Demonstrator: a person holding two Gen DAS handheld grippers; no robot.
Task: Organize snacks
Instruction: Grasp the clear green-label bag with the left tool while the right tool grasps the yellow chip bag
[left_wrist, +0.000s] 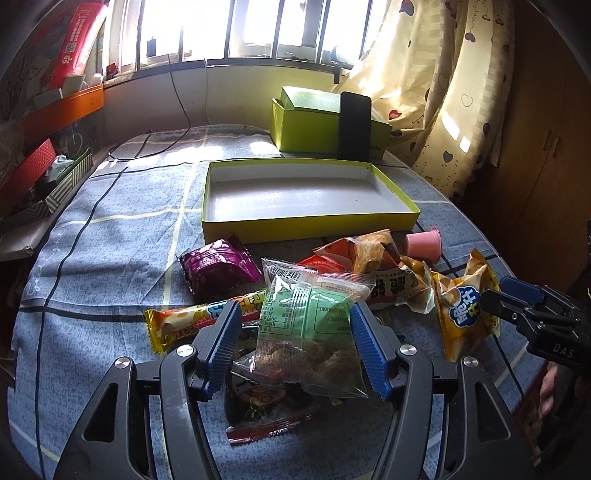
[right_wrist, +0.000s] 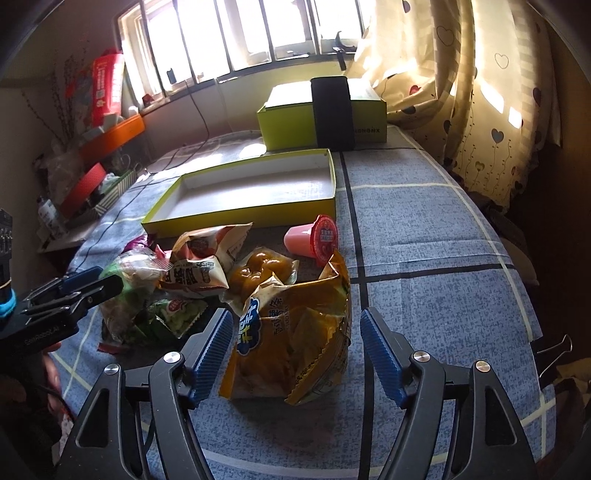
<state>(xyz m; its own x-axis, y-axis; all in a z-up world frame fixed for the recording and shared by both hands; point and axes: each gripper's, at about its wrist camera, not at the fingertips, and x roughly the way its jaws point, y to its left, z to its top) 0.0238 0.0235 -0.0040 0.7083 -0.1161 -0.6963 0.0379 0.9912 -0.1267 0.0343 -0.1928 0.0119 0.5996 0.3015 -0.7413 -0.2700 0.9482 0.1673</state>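
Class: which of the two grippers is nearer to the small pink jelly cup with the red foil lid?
Right. The right gripper straddles the yellow chip bag just in front of the pink jelly cup; the left gripper is across the snack pile, over the clear green packet.

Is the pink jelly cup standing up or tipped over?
Tipped over. The pink jelly cup lies on its side on the bedspread, its red foil lid facing the right-wrist camera, just in front of the shallow green tray.

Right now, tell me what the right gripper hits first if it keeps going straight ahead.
Most likely the crinkled yellow-orange chip bag, lying between the right gripper's open fingers. Depth is unclear.
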